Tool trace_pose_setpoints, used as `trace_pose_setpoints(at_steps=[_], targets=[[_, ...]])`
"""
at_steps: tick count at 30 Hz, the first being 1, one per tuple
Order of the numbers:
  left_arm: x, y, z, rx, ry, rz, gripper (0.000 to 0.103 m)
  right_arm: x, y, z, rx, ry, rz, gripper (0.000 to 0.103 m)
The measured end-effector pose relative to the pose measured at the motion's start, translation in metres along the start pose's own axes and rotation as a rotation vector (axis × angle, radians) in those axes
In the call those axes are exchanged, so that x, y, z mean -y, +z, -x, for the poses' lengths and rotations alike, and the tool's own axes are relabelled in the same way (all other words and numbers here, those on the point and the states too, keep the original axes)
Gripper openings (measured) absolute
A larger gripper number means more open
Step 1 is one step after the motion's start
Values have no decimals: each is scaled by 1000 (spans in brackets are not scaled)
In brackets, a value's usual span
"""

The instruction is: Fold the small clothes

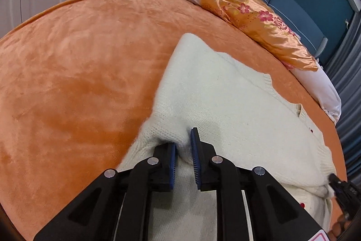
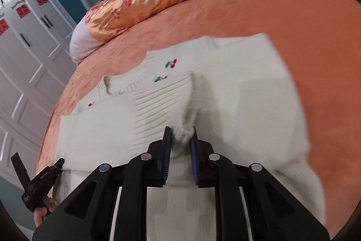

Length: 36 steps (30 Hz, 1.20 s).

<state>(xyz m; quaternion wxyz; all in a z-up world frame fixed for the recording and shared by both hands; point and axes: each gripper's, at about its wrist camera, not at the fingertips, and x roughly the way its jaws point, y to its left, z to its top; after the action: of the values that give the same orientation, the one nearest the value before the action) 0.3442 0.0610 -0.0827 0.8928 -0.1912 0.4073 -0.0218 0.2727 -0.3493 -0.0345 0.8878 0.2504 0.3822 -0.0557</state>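
Left gripper [image 1: 183, 146]: clamped on a fold of the cream knit cardigan [image 1: 225, 101], one fingertip buried in it. Right gripper [image 2: 181, 139]: pinching a ribbed edge, blurred. Cardigan lies on an orange bedspread [image 1: 79, 60]; floral satin pillow [image 1: 255, 15] beyond, partly cropped.

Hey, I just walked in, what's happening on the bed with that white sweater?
A person is folding a cream knit sweater with cherry embroidery on an orange bedspread, using two handheld grippers. The left gripper is pinching a bunch of the knit near one edge. The right gripper is shut on the ribbed hem area, lifting a fold of it. The sweater lies mostly flat, not yet folded into a neat stack. A floral satin pillow lies along the headboard.
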Motion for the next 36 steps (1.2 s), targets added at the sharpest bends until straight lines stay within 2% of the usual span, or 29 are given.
trace_pose_setpoints(at_steps=[2,3,5,8,11,13,15,16,18,19,20,21,23,25,27,30,32,36], targets=[[4,-1,0,9,11,-15,17,-13,-5,20,77,-99,-19,16],[5,-1,-1,12,16,-22,17,-23,-6,20,86,-91,-6,15],[8,-3,-1,18,26,-33,17,-59,-13,20,67,-3,85,15],[8,-2,0,18,23,-30,17,-151,-29,-13,-45,142,305,16],[8,-2,-1,19,11,-23,17,-223,-53,-56,-143,175,484,15],[8,-2,-1,22,6,-21,17,-239,-60,-82,-210,185,493,14],[6,-3,-1,25,-5,-15,18,-229,-60,-93,-214,182,462,11],[5,-3,-1,26,-13,-11,18,-219,-59,-90,-208,202,444,10],[3,-3,-1,30,-23,-8,18,-190,-50,-79,-169,175,403,10],[3,-4,-1,32,-25,-8,18,-160,-43,-69,-143,149,358,9],[2,-4,-1,33,-26,-9,19,-136,-36,-60,-126,138,311,0],[3,-4,-1,33,-24,-11,19,-110,-29,-53,-113,139,257,0],[3,-5,-1,33,-23,-13,19,-48,-13,-35,-71,41,147,0],[4,-5,-2,33,-20,-22,20,8,-5,-16,-46,65,37,0],[6,-5,-2,32,-11,-31,21,32,-2,-5,-33,40,2,0],[7,-4,-3,33,-1,-39,21,28,-1,3,-27,-93,18,4],[7,-4,-3,34,1,-41,21,3,2,3,-20,-45,52,4],[7,-4,-3,34,0,-41,21,-87,14,-10,-28,109,208,4]])
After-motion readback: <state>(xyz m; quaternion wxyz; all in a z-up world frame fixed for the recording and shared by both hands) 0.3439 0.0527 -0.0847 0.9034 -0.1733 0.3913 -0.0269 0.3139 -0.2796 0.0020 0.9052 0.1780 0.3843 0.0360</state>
